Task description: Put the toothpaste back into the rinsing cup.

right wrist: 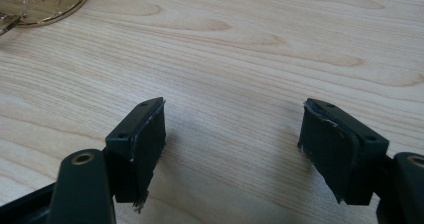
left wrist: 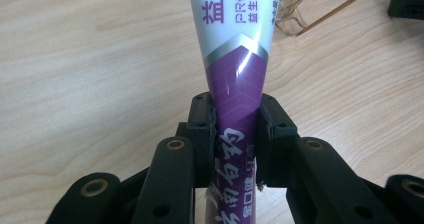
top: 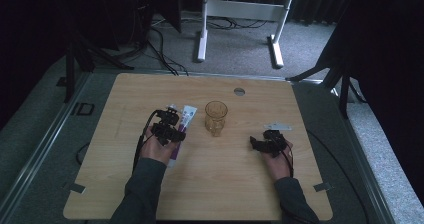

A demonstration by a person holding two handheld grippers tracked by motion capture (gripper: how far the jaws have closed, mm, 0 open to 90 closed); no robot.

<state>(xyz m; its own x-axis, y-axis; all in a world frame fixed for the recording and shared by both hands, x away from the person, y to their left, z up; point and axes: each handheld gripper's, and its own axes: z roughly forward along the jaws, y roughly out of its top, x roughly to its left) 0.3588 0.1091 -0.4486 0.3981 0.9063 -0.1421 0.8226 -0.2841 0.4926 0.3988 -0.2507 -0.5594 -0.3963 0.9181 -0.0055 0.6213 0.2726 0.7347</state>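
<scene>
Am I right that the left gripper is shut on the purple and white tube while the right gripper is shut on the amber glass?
Not quite: the right gripper is open with nothing between its jaws, as the right gripper view shows. The glass stands apart. The left gripper is indeed shut on the tube.

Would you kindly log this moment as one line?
left gripper: shut on toothpaste tube | right gripper: open, over table | amber glass cup: upright, untouched
</scene>
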